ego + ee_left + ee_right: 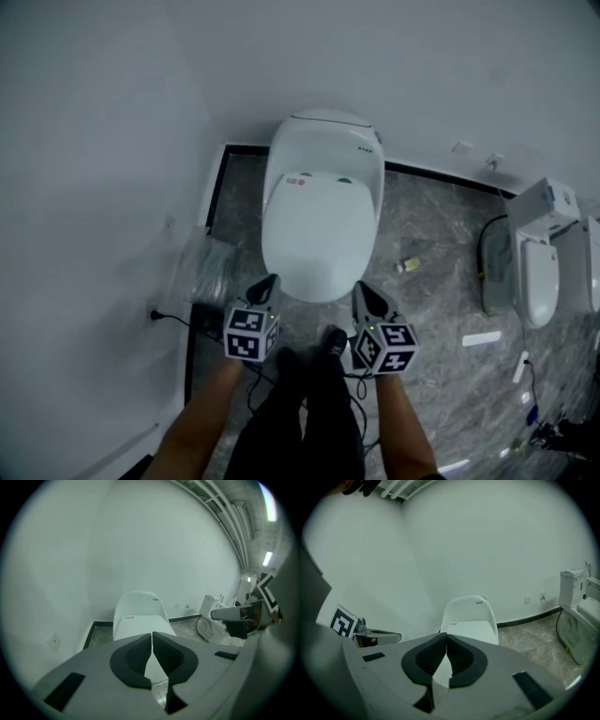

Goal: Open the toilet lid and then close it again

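A white toilet stands against the back wall, its lid lying flat and closed. The same toilet shows ahead in the left gripper view, and the toilet also lies ahead in the right gripper view. My left gripper hovers just off the lid's front left edge, jaws shut and empty. My right gripper hangs off the front right edge, also shut on nothing. Neither touches the lid. In its own view, the left gripper has its pads together, as does the right gripper.
A clear plastic bag and a black cable lie on the floor at the left wall. A second white toilet and scattered small items sit on the marble floor at right. The person's legs stand before the bowl.
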`<state>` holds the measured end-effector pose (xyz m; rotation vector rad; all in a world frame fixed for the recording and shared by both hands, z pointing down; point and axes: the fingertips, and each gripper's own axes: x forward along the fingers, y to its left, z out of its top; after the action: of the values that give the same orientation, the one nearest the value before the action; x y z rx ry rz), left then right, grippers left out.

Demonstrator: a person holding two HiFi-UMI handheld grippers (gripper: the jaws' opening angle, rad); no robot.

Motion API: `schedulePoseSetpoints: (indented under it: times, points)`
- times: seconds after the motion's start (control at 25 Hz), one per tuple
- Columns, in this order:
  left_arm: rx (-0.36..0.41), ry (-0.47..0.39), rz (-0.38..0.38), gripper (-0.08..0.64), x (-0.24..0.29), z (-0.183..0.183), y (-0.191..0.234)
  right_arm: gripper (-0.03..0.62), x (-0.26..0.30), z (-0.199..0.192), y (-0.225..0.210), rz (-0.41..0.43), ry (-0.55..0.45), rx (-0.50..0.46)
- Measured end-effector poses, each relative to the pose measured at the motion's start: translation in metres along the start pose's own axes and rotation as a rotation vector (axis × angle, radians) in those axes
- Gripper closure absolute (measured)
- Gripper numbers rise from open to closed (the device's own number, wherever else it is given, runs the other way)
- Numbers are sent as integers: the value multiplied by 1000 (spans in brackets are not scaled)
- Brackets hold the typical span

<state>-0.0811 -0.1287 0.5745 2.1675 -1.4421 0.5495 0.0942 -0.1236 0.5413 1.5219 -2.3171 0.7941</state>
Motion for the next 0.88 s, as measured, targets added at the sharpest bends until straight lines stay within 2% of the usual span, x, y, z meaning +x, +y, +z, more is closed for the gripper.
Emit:
schedulePoseSetpoints:
  times: [0.12,0.36,0.64,0.76,0.88]
  points:
    - [-41,43,-10,531,19,-38,5,580,16,-35,-12,-23,39,17]
    - [-70,122,-34,498,55,-95,15,566,50,-96,-39,-68,107,73]
    - [-115,201,-52,432,84,-152,31,415,79,-157,-63,-108,167,140]
    - [-150,231,-66,383,90,-173,32,391,85,-176,-72,-120,186,170]
    - [-160,257,-84,332,95,-187,29,340,92,-187,-81,-129,188,213]
